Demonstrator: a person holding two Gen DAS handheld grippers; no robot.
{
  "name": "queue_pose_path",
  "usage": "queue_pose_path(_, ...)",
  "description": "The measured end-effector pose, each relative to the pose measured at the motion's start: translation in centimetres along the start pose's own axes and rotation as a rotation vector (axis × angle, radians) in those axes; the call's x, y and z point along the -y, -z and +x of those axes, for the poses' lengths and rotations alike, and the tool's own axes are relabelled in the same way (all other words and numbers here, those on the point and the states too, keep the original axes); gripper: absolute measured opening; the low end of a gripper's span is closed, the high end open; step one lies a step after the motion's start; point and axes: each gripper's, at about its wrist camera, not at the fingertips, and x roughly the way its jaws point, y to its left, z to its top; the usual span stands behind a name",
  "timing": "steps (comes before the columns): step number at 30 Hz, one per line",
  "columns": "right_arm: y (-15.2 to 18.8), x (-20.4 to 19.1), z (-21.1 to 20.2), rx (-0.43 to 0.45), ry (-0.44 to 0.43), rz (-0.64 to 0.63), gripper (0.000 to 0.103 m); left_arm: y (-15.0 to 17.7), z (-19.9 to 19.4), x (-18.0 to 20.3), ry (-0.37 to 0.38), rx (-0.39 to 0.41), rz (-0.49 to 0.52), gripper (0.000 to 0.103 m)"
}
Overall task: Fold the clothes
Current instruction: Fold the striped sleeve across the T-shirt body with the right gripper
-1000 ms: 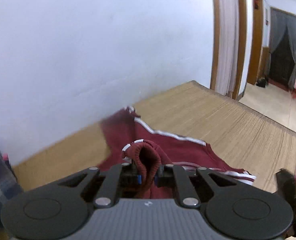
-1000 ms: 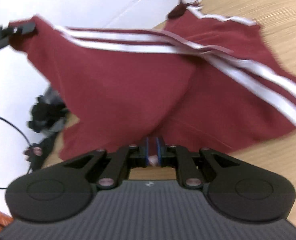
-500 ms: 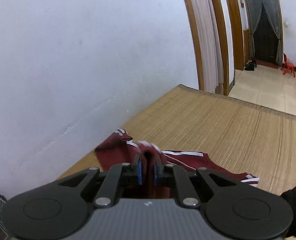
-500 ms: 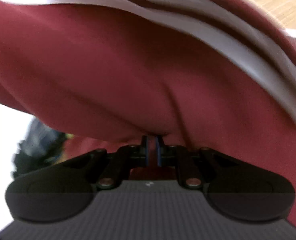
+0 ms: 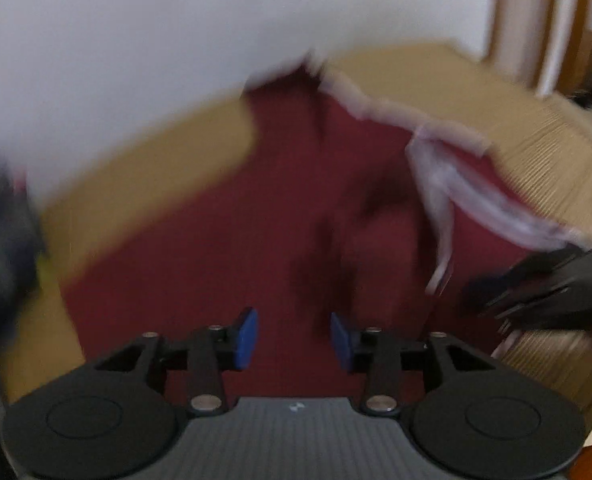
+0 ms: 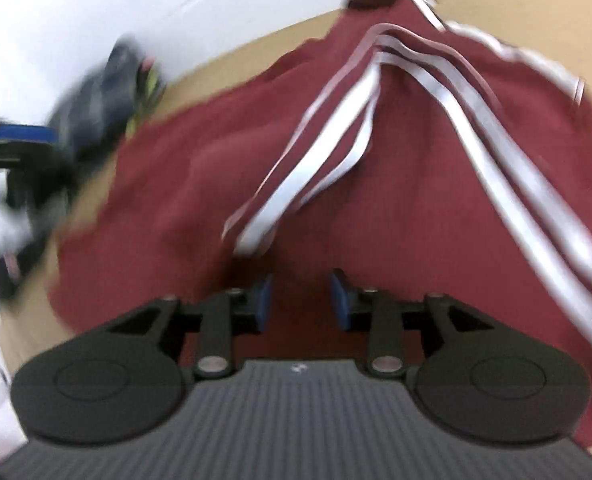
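A dark red garment [image 5: 223, 232] with white side stripes [image 6: 312, 172] lies spread on the woven mat [image 5: 536, 128]. My left gripper [image 5: 293, 338] hovers just above the red cloth, its jaws opening, blue pads [image 5: 244, 338] apart with nothing pressed between them. My right gripper [image 6: 302, 300] is over the near edge of the garment [image 6: 416, 184], jaws also opening, only cloth lying below the gap. The right gripper [image 5: 536, 292] shows as a dark shape at the right of the left wrist view; the left gripper [image 6: 11, 136] shows at the left of the right wrist view. Both views are blurred.
A white wall [image 5: 175, 40] runs along the mat's far side. A dark bundle of other clothing [image 6: 107, 88] lies by the wall at the left. A doorway with wooden frame [image 5: 568, 20] stands at the far right.
Both grippers let go of the red garment, which dropped onto the mat. The left gripper came down close over the cloth; both sets of jaws went from shut to apart.
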Motion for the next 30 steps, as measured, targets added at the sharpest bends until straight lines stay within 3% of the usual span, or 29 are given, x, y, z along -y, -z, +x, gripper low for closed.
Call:
queue_pose_path(2,0.4,-1.5,-1.5,0.027,0.103,-0.280,0.037,2.7,2.4,-1.2,-0.002,-0.066,-0.088,0.043)
queue_pose_path(3,0.3,-2.4,-1.7,0.053,0.145,-0.474,0.045,3.8,3.2,-1.7,0.010,-0.083,-0.127,0.043)
queue_pose_path(4,0.5,-3.2,-1.9,0.080,0.164,-0.644,0.055,4.8,3.7,-2.1,0.025,-0.092,-0.161,0.043)
queue_pose_path(6,0.8,-4.6,-1.7,0.123,0.155,-0.922,0.062,5.7,4.3,-2.2,0.041,-0.097,-0.199,0.045)
queue_pose_path(9,0.4,-6.1,0.2,0.082,0.093,-1.150,0.062,6.4,4.5,-2.2,0.043,-0.081,-0.222,0.052)
queue_pose_path(12,-0.7,-7.1,3.1,0.008,0.069,-1.227,0.059,6.8,4.5,-2.1,0.032,-0.073,-0.247,0.053)
queue_pose_path(14,-1.7,-7.3,4.8,-0.070,0.070,-1.218,0.021,7.0,4.2,-2.5,0.033,-0.067,-0.272,0.053)
queue_pose_path(15,-2.5,-7.3,5.0,-0.088,0.060,-1.166,0.014,7.2,4.0,-2.7,0.033,-0.064,-0.283,0.053)
queue_pose_path(17,-4.7,-7.0,4.3,-0.078,0.038,-1.017,0.013,7.7,3.8,-3.2,0.032,-0.056,-0.301,0.055)
queue_pose_path(23,-16.8,-2.9,-1.0,0.174,0.145,-0.357,0.013,8.1,3.8,-4.4,0.040,-0.042,-0.339,0.056)
queue_pose_path(26,-22.1,-0.8,-1.9,0.298,0.255,-0.193,0.013,7.8,3.4,-4.2,0.056,-0.025,-0.330,0.056)
queue_pose_path(28,-23.2,0.2,-3.5,0.348,0.311,-0.114,0.014,7.9,3.2,-4.0,0.049,-0.016,-0.313,0.056)
queue_pose_path(30,-23.0,-0.6,-5.7,0.373,0.295,-0.050,0.014,8.2,3.0,-4.0,0.051,-0.003,-0.310,0.056)
